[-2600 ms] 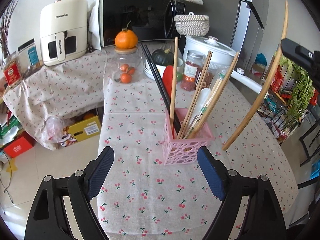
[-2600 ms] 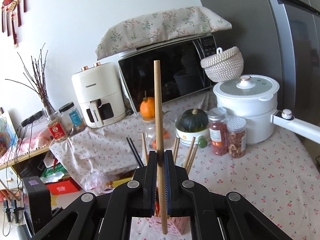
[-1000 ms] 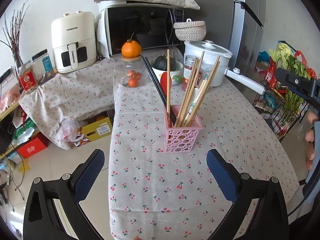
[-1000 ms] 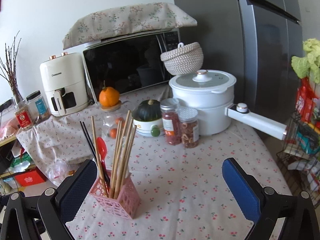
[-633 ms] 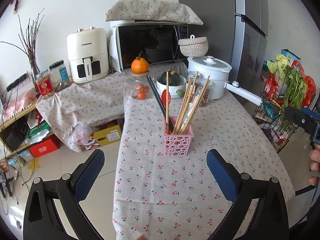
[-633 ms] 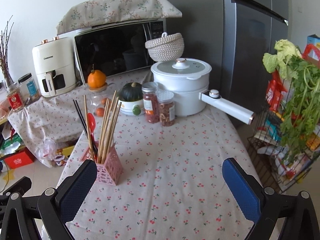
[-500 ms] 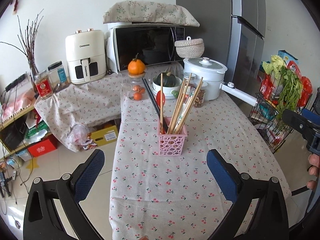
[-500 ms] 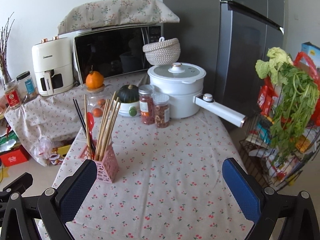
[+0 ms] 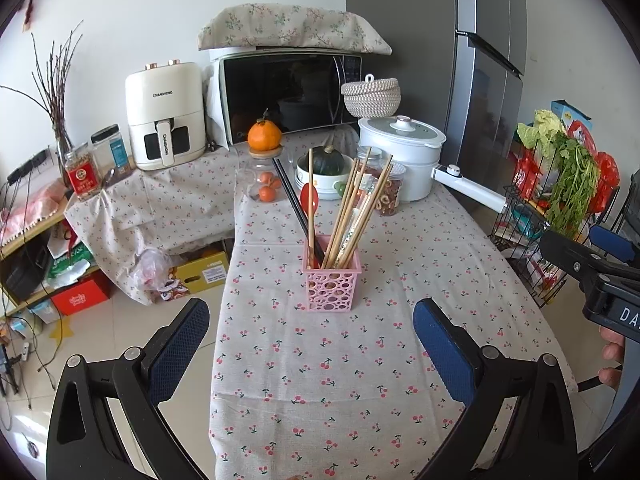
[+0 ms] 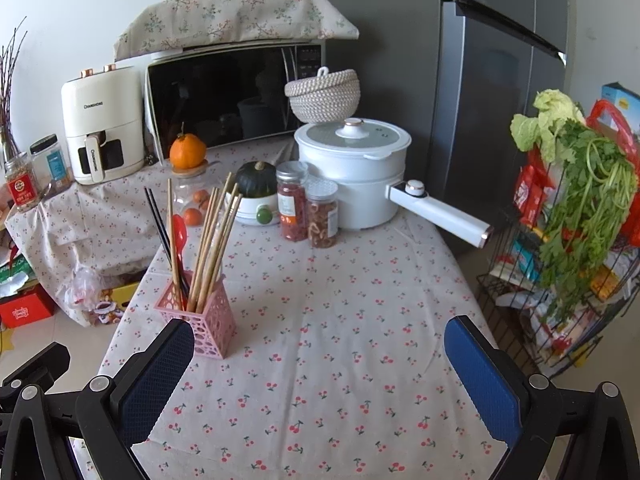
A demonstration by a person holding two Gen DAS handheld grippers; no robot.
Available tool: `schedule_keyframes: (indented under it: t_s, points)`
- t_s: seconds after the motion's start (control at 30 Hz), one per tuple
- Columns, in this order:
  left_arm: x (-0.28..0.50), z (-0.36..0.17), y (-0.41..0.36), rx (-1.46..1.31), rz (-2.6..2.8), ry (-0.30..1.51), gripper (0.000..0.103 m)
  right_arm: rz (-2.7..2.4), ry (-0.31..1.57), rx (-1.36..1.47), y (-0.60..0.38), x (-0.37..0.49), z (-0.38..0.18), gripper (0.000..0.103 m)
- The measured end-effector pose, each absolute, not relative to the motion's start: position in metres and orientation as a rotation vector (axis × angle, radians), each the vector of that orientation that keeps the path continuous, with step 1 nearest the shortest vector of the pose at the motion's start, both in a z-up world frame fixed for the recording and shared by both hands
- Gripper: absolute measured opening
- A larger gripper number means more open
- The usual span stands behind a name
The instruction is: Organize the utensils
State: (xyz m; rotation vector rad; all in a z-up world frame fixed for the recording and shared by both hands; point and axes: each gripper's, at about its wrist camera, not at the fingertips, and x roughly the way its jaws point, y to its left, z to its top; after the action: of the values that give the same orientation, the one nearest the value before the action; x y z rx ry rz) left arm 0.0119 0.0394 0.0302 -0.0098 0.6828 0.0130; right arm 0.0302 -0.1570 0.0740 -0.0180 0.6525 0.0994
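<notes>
A pink perforated utensil basket [image 9: 331, 284] [image 10: 200, 318] stands upright on the cherry-print tablecloth [image 9: 360, 360]. It holds several wooden chopsticks [image 9: 352, 212] [image 10: 212, 240], a black pair [image 9: 294, 208] and a red spoon [image 9: 310, 199]. My left gripper [image 9: 310, 338] is open, well short of the basket, with nothing between its blue pads. My right gripper [image 10: 320, 354] is open too, empty, with the basket just beyond its left finger [image 10: 160, 360]. Part of the right gripper's body [image 9: 592, 272] shows at the right edge of the left wrist view.
At the table's far end stand a white pot [image 10: 354, 168] with a long handle [image 10: 440, 216], two spice jars [image 10: 308, 210], a green squash in a bowl [image 10: 256, 188] and a jar of oranges [image 9: 264, 176]. A microwave [image 9: 288, 92] and air fryer [image 9: 164, 116] sit behind. A wire vegetable rack [image 10: 568, 240] stands right.
The right gripper, earlier shut on a wooden chopstick over the basket, has let it go into the basket and opened. Both grippers have drawn back and up, away from the basket.
</notes>
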Motion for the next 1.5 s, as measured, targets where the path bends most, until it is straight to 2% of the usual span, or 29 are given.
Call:
schedule_keyframes:
  t_s: [1.5]
  points:
    - [0.0115,0.0279,0.0375,-0.009,0.006,0.687,0.103,0.097,0.673,-0.017,-0.155,0.0324,0.0671,0.103]
